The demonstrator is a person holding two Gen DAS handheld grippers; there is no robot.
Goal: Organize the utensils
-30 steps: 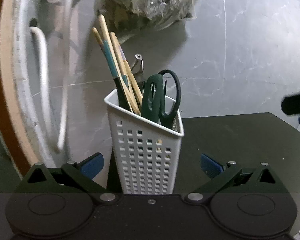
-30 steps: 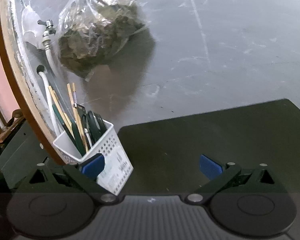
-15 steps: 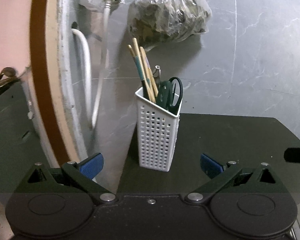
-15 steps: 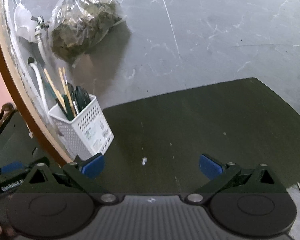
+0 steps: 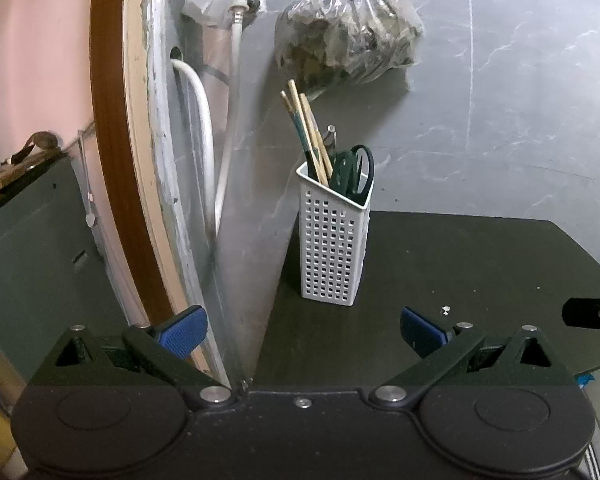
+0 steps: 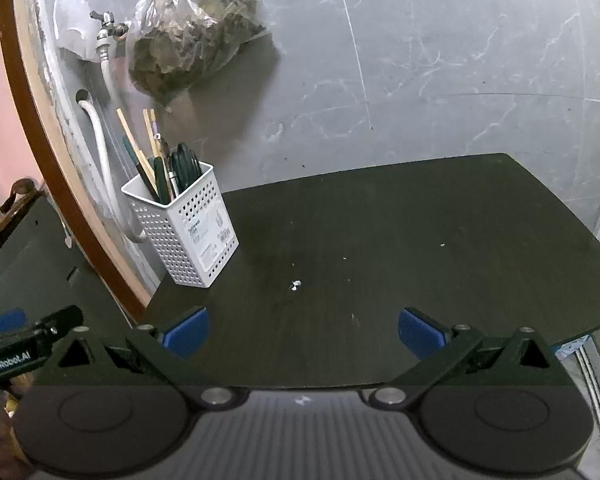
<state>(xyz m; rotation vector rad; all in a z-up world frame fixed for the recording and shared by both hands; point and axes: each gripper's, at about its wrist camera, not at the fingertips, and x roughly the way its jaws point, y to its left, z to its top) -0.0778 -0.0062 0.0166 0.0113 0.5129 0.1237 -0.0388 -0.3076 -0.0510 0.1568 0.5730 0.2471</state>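
Only the right wrist view shows the label on the white basket [image 6: 188,224]. One scissors [image 5: 354,172]; three chopsticks [image 5: 306,136]. Left gripper [image 5: 302,330] and right gripper [image 6: 302,330] both released, empty.

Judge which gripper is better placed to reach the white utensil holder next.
Left, probably. The left gripper faces the white utensil holder head-on, open and empty; for the right gripper, also open, it stands off to the left.

utensil holder [image 5: 334,248] upright at table [image 5: 460,264] left-rear corner, chopsticks [image 5: 308,136] and scissors [image 5: 354,172] in it, bag [image 5: 348,36] on floor behind
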